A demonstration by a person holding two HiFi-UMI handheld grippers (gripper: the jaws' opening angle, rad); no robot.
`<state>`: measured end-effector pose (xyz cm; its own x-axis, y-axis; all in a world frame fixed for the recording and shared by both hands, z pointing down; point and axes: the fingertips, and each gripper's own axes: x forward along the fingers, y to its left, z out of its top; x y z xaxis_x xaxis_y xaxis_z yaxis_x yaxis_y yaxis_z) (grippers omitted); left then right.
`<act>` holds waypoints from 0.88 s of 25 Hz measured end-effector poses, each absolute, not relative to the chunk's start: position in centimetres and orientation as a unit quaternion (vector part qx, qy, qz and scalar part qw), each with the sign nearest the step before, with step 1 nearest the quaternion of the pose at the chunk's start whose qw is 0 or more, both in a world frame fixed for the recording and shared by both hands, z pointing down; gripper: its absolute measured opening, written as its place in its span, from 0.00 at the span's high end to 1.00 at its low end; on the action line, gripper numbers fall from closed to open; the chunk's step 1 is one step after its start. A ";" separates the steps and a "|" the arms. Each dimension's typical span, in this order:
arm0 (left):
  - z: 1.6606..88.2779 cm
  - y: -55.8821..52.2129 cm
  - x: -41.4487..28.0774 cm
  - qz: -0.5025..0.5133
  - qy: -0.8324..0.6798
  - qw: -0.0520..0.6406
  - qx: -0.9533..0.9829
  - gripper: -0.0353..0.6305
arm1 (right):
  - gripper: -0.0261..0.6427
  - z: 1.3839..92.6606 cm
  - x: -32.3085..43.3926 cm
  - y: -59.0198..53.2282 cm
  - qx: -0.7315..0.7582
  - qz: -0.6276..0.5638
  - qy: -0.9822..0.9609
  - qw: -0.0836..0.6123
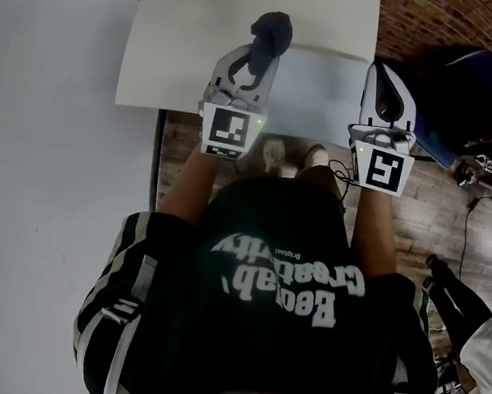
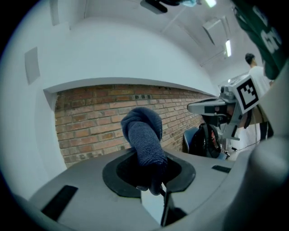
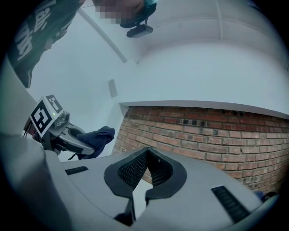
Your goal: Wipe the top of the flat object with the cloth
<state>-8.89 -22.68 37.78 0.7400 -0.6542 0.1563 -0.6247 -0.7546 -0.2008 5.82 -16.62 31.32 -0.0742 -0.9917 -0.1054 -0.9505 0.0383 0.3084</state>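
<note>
Straight ahead a brick wall (image 3: pixel 216 135) stands under the edge of the white flat panel (image 1: pixel 191 62), whose top gives bare room for a sweep. A broad white surface (image 1: pixel 46 169) shuts off my left. A dark backpack (image 1: pixel 471 80) and floor cables (image 1: pixel 484 197) crowd the side near my right gripper (image 1: pixel 380 70), while the cloth (image 1: pixel 272 29) bulges ahead of my left gripper (image 1: pixel 260 56).

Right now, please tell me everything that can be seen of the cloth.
The cloth is dark blue, with a fine ribbed knit, and looks soft. It is bunched into a thick roll. The left gripper is shut on one end, so the rounded end sticks out beyond the jaws. In the head view it shows over the white board; whether it touches the board I cannot tell.
</note>
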 end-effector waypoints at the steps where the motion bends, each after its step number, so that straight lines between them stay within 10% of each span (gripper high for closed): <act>1: 38.4 -22.9 -8.8 -0.119 0.342 0.054 -0.930 0.83 | 0.97 31.3 5.9 -16.8 0.677 -0.151 -0.717 0.067; 22: 54.9 -26.0 -7.6 -0.377 0.324 -0.135 -0.857 0.84 | 0.97 31.6 7.0 -20.2 0.650 -0.140 -0.742 0.078</act>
